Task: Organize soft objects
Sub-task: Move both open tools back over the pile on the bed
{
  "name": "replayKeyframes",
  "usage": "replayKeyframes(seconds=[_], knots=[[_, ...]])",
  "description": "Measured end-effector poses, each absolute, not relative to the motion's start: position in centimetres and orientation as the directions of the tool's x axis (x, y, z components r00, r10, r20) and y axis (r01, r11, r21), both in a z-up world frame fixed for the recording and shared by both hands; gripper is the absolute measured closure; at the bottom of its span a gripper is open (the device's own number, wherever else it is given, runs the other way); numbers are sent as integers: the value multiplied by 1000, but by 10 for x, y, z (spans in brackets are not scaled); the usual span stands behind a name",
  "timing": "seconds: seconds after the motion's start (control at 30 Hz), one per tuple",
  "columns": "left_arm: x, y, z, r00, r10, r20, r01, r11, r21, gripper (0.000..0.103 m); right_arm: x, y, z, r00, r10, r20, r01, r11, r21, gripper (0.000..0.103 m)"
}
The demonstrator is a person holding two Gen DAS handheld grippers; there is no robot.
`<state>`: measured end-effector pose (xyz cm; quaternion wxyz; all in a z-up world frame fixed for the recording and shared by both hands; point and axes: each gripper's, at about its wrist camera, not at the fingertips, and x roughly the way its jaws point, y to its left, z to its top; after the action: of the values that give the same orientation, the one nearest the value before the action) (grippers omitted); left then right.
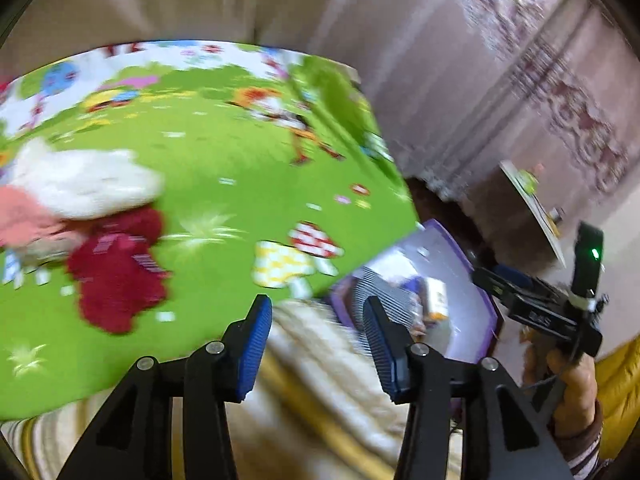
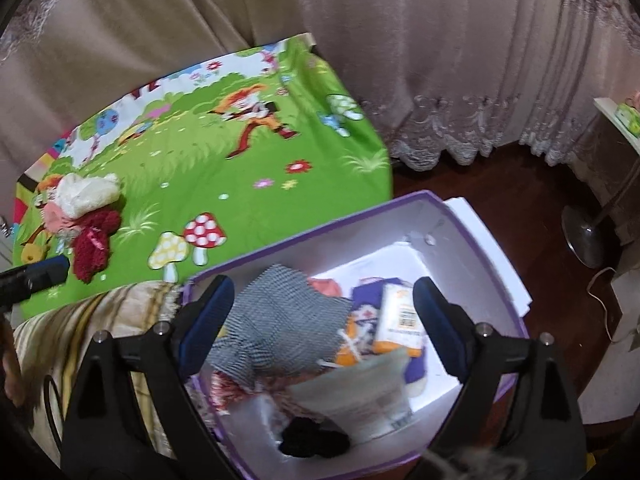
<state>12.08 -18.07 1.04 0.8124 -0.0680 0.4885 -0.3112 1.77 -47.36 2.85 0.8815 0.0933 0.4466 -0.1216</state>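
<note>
Green cartoon-print cloth (image 2: 240, 184) with mushrooms and a running figure covers the bench, which stands against taupe curtains (image 2: 400, 40) with a lace hem above a dark wooden floor (image 2: 500, 208). Near the cloth's far left edge lies a small heap of soft things: a fluffy white piece (image 2: 86, 194), a pink one (image 2: 56, 214) under it and a nubbly dark red piece (image 2: 94, 246) nearest the viewer, all touching. Just beside the bench's right edge sits a purple-rimmed white storage box (image 2: 472, 232), open, holding a grey checked cloth (image 2: 284, 320), a black item (image 2: 316, 438) and orange and purple packets. A striped beige blanket (image 2: 112, 312) lies below the green cloth. The left gripper (image 1: 318, 346) hangs over the cloth's near edge, its fingers spread and empty. The right gripper (image 2: 320, 320) hovers above the box, fingers wide apart, pinching nothing. Open green cloth lies between heap and box.
</note>
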Motion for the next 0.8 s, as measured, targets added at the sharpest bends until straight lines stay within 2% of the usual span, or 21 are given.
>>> replayKeyframes(seconds=[0.3,0.7,0.8], knots=[[145,-71,3,469,-411,-781,227,911,-344,54,43,-432,35,586,-84,-806,201,979,44,10],[166,58,-11,550,-181,-816,-47,968,-246,52,80,-378,44,600,-19,-800,67,997,26,10],[173,78,-18,544,-102,-833,-97,978,-184,45,92,-361,44,598,3,-802,22,1000,19,9]])
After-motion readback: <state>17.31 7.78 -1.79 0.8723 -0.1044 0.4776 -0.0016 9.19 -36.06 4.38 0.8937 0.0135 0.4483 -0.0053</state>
